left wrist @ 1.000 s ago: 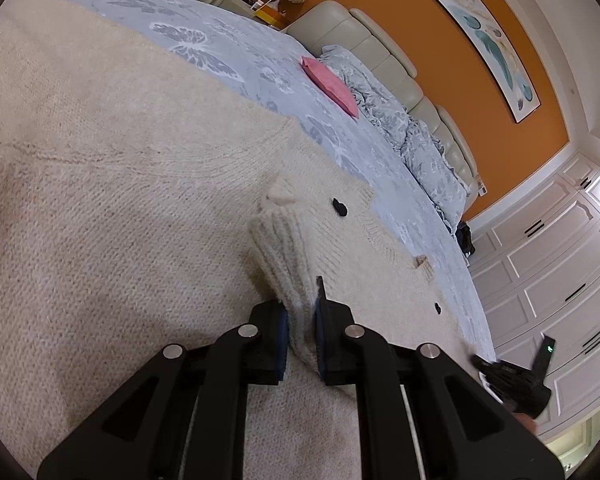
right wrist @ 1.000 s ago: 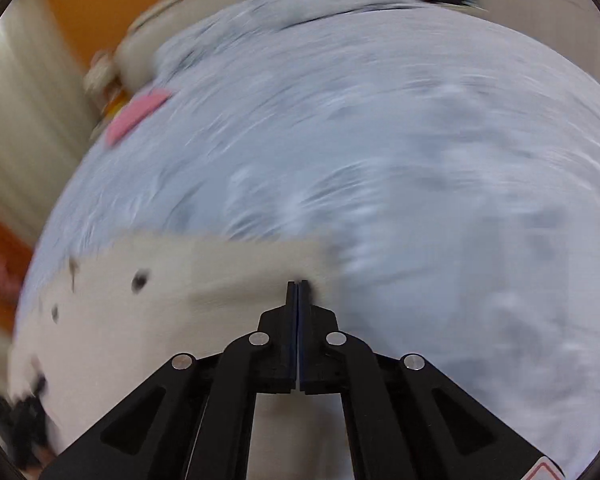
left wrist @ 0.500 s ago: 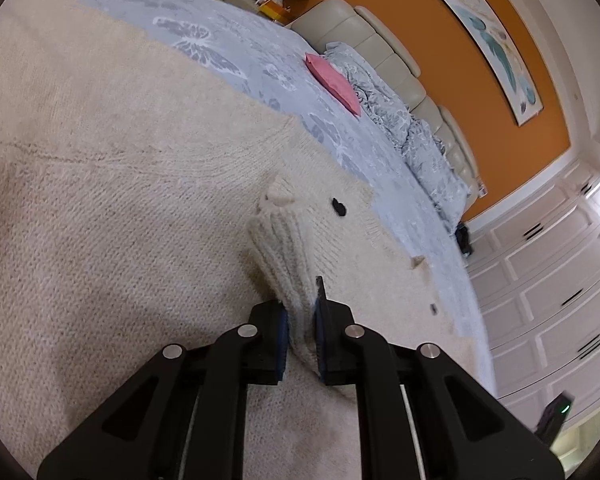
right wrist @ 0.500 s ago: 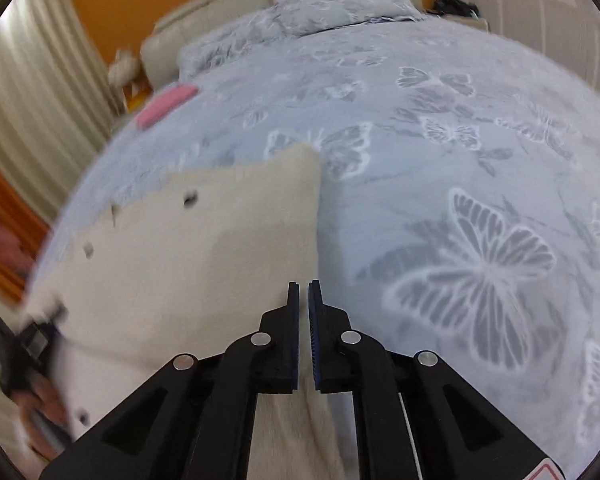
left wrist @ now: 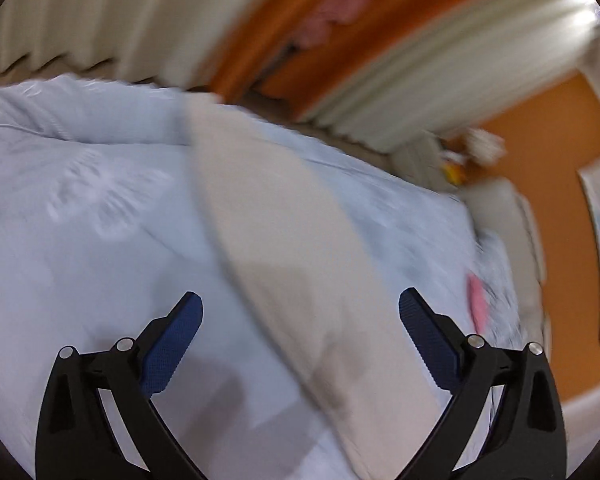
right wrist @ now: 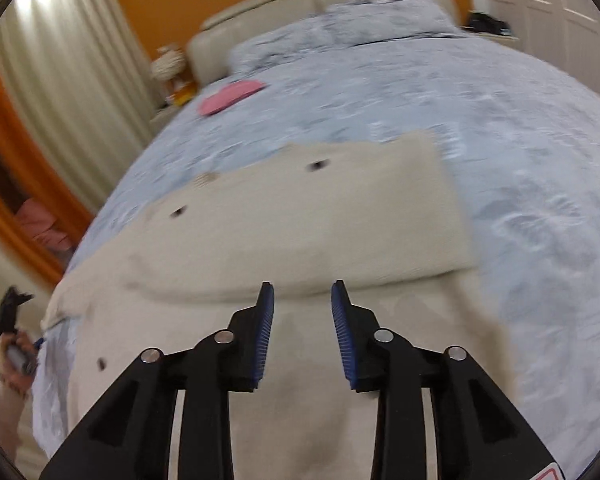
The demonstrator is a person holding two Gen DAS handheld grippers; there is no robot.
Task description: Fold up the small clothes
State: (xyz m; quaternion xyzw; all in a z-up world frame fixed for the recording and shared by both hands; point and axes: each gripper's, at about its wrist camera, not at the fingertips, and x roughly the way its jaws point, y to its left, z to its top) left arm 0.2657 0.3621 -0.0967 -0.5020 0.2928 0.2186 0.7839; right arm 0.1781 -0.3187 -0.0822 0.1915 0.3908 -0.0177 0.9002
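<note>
A cream knitted cardigan (right wrist: 300,220) with dark buttons lies on the pale blue butterfly bedspread (right wrist: 520,128), its top half folded over the lower part. My right gripper (right wrist: 302,300) is open and empty just above the fold's near edge. In the blurred left wrist view a long cream part of the cardigan (left wrist: 284,240) runs across the bedspread (left wrist: 80,240). My left gripper (left wrist: 300,304) is wide open and empty above it.
A pink folded item (right wrist: 232,94) lies near the pillows (right wrist: 340,32) and cream headboard. Curtains (right wrist: 60,80) and an orange wall stand to the left. The other hand with its gripper shows at the left edge (right wrist: 12,332).
My left gripper let go of the knitted cuff, opened wide and swung away fast. My right gripper opened and drew back over the folded cardigan.
</note>
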